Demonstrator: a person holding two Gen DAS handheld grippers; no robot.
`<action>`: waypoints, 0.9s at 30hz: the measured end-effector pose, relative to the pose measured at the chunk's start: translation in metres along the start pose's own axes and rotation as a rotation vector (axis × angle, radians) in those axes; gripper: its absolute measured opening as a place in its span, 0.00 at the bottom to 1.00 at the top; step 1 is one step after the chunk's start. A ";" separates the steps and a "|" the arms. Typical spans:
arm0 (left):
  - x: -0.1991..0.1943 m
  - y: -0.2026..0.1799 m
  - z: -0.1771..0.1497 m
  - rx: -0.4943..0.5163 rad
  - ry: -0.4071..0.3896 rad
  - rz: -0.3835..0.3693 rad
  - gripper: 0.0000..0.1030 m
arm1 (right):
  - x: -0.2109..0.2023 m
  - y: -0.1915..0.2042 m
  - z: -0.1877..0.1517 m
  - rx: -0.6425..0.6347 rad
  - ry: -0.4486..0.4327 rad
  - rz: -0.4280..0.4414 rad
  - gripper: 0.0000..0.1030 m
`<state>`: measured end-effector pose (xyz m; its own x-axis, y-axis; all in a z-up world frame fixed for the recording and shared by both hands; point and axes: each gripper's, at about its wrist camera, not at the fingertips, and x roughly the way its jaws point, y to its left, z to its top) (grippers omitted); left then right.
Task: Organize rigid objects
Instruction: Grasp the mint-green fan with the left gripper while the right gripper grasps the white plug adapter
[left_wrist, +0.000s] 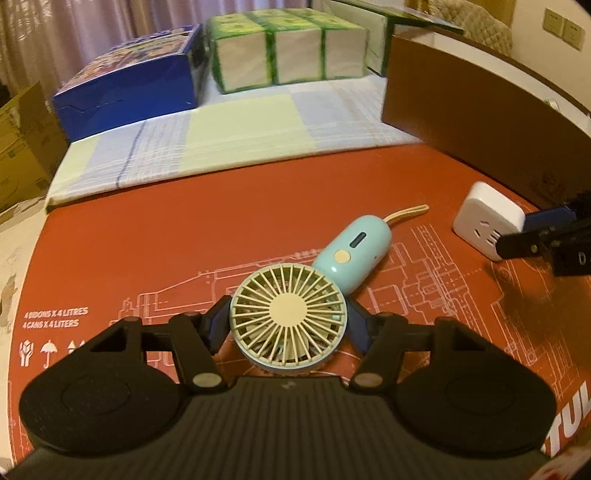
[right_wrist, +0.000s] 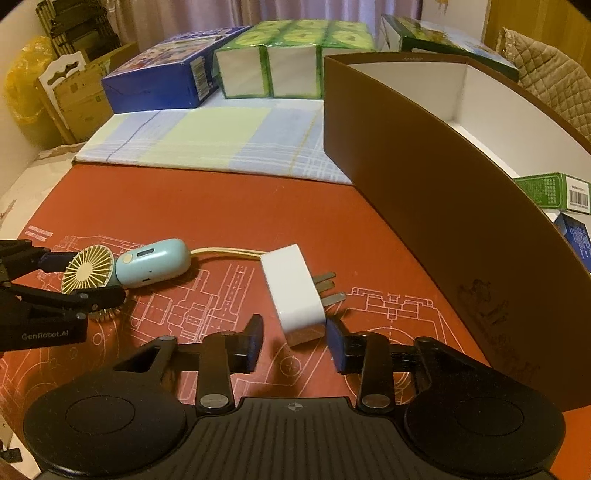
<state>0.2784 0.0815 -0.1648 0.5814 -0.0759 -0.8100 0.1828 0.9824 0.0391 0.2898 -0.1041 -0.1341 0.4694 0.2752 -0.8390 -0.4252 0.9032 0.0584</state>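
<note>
Brown box (right_wrist: 424, 192) w/ green carton (right_wrist: 550, 192) & blue pkg (right_wrist: 578, 240) inside

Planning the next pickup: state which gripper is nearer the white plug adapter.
Right. The right gripper straddles the white plug adapter; the left gripper sits around the fan head, farther off.
</note>
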 end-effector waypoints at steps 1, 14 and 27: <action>-0.001 0.002 0.000 -0.012 -0.005 0.008 0.58 | 0.000 0.001 0.000 -0.003 -0.004 -0.003 0.42; -0.008 0.023 -0.002 -0.107 0.010 0.081 0.58 | 0.003 0.000 0.007 -0.026 -0.041 -0.010 0.43; -0.011 0.020 -0.001 -0.099 0.007 0.083 0.58 | 0.006 0.007 0.006 -0.100 -0.057 -0.009 0.24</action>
<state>0.2752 0.1019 -0.1557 0.5858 0.0074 -0.8105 0.0549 0.9973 0.0488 0.2946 -0.0945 -0.1359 0.5160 0.2881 -0.8067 -0.4948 0.8690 -0.0061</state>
